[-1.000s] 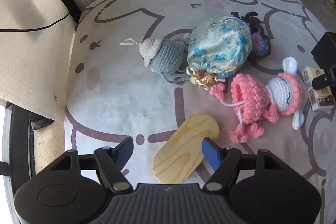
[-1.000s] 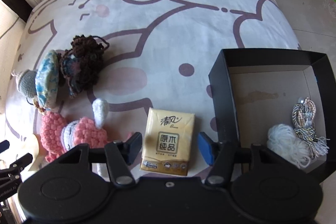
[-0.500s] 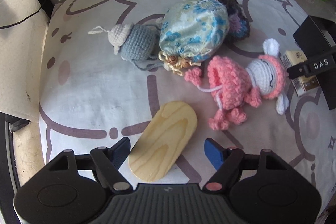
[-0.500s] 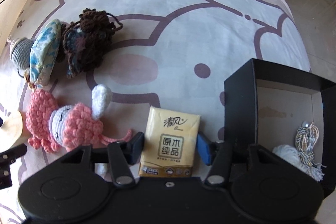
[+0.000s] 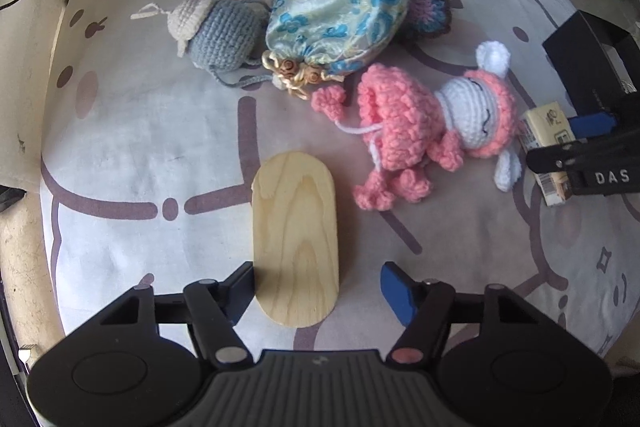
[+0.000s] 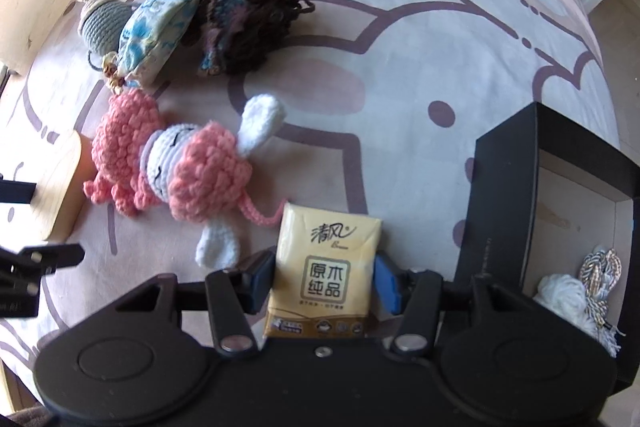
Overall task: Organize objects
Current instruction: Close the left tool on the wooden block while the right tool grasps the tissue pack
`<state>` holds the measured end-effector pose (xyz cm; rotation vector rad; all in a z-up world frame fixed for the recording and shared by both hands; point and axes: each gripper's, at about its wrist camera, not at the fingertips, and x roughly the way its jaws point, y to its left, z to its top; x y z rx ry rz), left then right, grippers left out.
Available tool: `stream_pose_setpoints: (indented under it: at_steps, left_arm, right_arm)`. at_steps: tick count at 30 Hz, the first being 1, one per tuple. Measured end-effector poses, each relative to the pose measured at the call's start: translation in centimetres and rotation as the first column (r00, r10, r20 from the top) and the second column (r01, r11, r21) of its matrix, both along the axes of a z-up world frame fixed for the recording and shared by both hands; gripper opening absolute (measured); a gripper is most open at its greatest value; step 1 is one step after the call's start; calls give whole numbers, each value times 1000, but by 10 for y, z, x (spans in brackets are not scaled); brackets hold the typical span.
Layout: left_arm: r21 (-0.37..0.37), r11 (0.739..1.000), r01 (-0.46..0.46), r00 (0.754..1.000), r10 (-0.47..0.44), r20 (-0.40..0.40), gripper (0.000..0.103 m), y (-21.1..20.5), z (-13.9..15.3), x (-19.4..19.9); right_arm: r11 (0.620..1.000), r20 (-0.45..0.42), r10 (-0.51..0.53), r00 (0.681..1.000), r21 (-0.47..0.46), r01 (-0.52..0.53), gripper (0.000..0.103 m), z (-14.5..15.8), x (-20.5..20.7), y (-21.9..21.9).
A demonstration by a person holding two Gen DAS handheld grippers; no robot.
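Tissue pack (image 6: 325,277): "清风", "原木纯品"; R hand-held gripper (image 5: 576,143): "DAS".

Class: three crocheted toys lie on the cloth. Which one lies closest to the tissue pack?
The pink crocheted doll with white ears; its white ear nearly reaches the yellow tissue pack, while the grey and dark brown ones lie farther back.
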<state>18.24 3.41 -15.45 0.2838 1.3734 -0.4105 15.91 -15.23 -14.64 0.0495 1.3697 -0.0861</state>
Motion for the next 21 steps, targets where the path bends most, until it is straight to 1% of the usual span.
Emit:
stream_pose_setpoints:
  at_steps: [3, 4, 9, 10, 13, 16, 21]
  left_arm:
    - [29, 999, -38, 999, 37, 22, 55, -1, -3, 5]
    - [27, 998, -53, 998, 52, 29, 53, -1, -2, 6]
    - [2, 992, -127, 992, 127, 20, 52, 6, -1, 11]
    - [-3, 989, -147, 989, 147, 18, 46, 8, -1, 12]
    - [-19, 980, -200, 980, 200, 20, 46, 12, 0, 13]
    - [-16, 980, -199, 978, 200, 62, 45, 12, 7, 11]
    - [-45, 974, -221, 970, 224, 95, 45, 12, 22, 7]
  right_arm:
    - [1000, -3, -15, 1000, 17, 15, 55, -1, 0, -4]
    - [1000, -2, -15, 1000, 23, 15, 55, -1, 0, -5]
    - [999, 5, -7, 1000, 32, 7, 55, -1, -1, -7]
    - [999, 7, -8, 1000, 36, 8, 55, 0, -2, -8]
    - [999, 13, -15, 1000, 42, 14, 54, 2, -3, -9]
    - [999, 33, -11, 999, 42, 10, 54, 7, -4, -9]
    - [999, 51, -12, 999, 46, 10, 54, 14, -7, -12]
